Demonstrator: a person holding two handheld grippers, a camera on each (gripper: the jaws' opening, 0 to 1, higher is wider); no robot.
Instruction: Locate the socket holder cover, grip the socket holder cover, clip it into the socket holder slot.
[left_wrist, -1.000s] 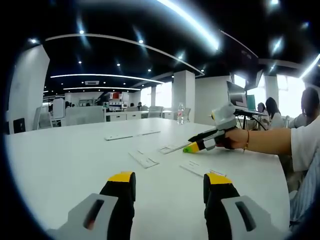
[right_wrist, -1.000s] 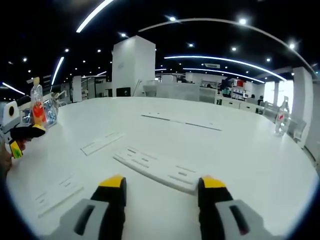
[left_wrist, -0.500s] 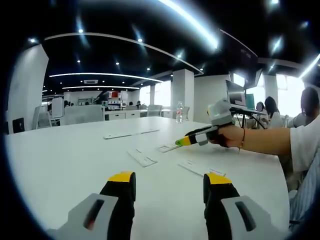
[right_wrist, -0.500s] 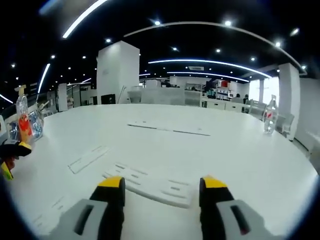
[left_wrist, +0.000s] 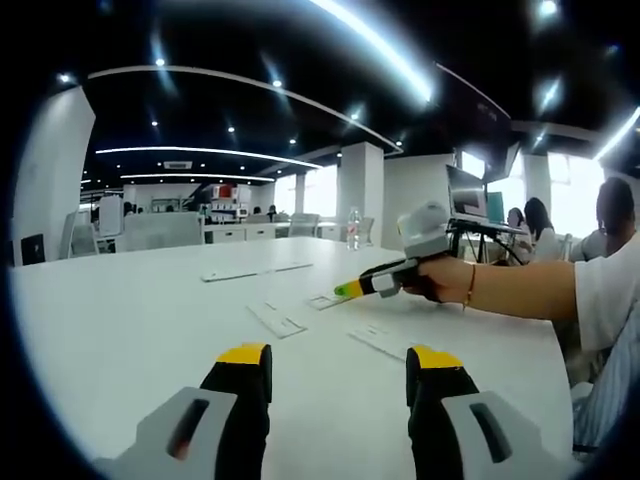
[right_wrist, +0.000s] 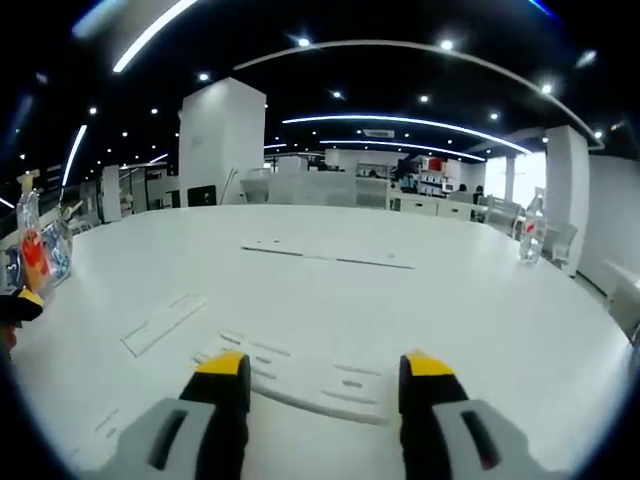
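A wide white tabletop (right_wrist: 480, 300) carries several flat white plastic strips. In the right gripper view, the right gripper (right_wrist: 325, 365) is held low over the tabletop with its yellow-tipped jaws spread and nothing between them; a long slotted white piece, taken to be the socket holder (right_wrist: 300, 372), lies just beyond the jaw tips, crossing the gap between them. A narrower white strip, possibly the socket holder cover (right_wrist: 163, 323), lies apart from it toward the tabletop's left edge, and two thin strips (right_wrist: 330, 255) lie end to end farther toward the far edge. A clear bottle (right_wrist: 531, 238) stands near the far right edge; its label cannot be read. In the left gripper view, the left gripper (left_wrist: 340, 362) is also held with its jaws spread and empty above bare tabletop. No legible writing is seen on any part.
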